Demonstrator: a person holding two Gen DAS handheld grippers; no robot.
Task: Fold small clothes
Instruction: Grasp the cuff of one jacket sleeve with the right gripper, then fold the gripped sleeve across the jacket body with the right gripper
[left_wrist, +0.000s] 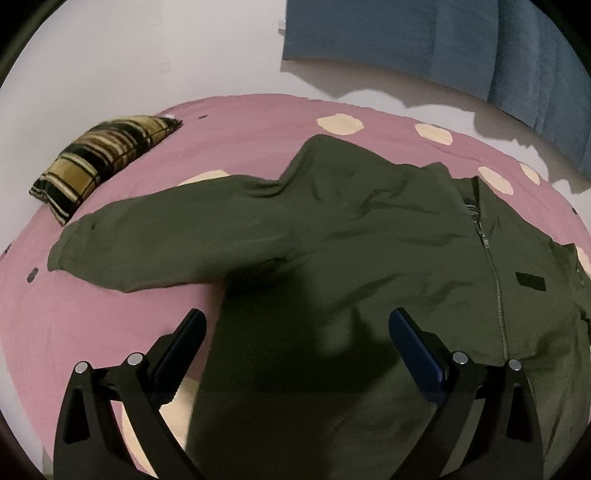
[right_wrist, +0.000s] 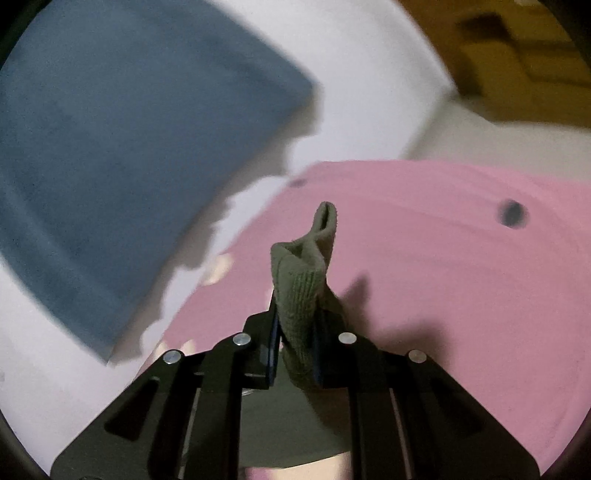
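Green jacket lies spread front-up on the pink bed, zip closed. One sleeve stretches out flat from the zip toward the plaid pillow.

Left gripper is spread wide and holds nothing. It hovers over the jacket body on the pillow side of the zip; its shadow falls on the cloth.

Right gripper is pressed together, pinching a ribbed cuff, which stands up past the fingertips. Which sleeve it belongs to can't be told for sure; likely the one on the far side of the zip from the pillow, since that sleeve isn't in the left view. The right view is motion-blurred.

Step in hand: carry the pinched sleeve across the chest.

To do it well:
- Keep the pinch firm on the cuff; ribbing is thick and may slip if the grip eases.
- Lift high enough that the sleeve clears the body without dragging it.
- Bring it over toward the zip and lay it flat and straight, not bunched.
- Drop the left gripper on the body near the zip to pin it so the jacket doesn't slide on the sheet.
- Let go only once the cuff rests on the cloth.
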